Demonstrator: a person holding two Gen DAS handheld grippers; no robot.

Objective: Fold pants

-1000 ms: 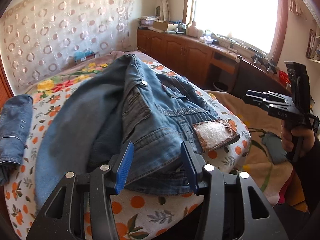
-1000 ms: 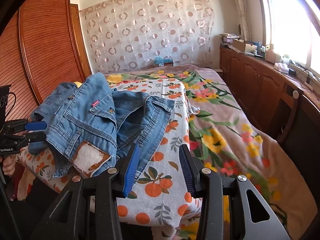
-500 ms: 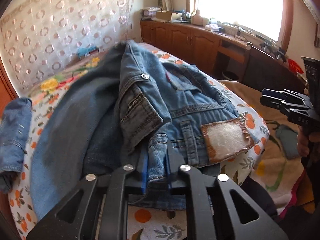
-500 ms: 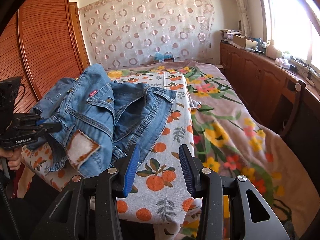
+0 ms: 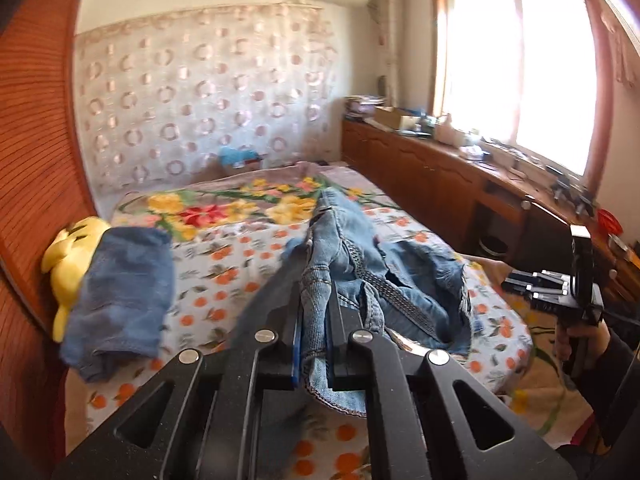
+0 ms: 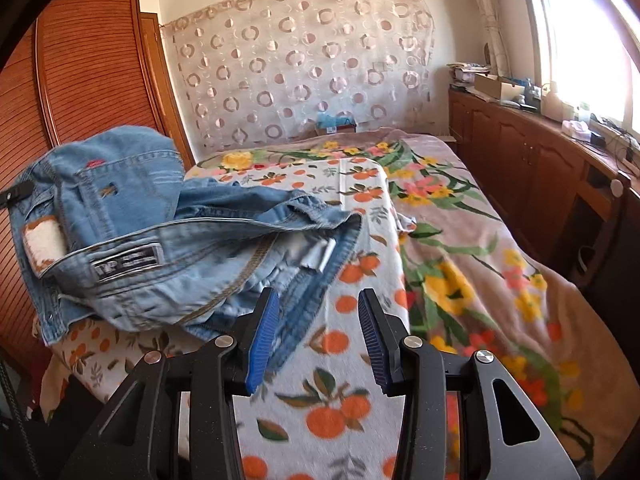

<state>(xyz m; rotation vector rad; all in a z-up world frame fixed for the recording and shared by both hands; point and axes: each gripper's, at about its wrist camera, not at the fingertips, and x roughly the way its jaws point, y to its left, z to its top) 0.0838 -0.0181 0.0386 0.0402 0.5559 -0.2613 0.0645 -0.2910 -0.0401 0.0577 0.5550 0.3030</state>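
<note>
Light blue jeans (image 5: 400,280) lie crumpled on the orange-print sheet (image 5: 224,264) of the bed. My left gripper (image 5: 316,300) is pinching a bunch of the waistband; its jaws are still closing, with denim pressed between the blue pads and raised off the bed. In the right wrist view the jeans (image 6: 160,248) hang up toward the left, where a black tip of the left gripper (image 6: 16,192) shows. My right gripper (image 6: 318,320) stands open just over the sheet, beside the jeans' near edge, nothing between its fingers. A hand holds the right gripper (image 5: 552,292) at the right.
A folded piece of denim (image 5: 120,292) and a yellow plush toy (image 5: 68,256) lie at the bed's left. A floral blanket (image 6: 460,240) covers the far and right side. Wooden cabinets (image 5: 420,168) run under the window; a slatted wardrobe (image 6: 80,80) stands left.
The left gripper went from open to shut on the jeans' waistband, then rose and lifted it off the bed. The jeans shifted left and up. The right gripper stayed open, nearly still.
</note>
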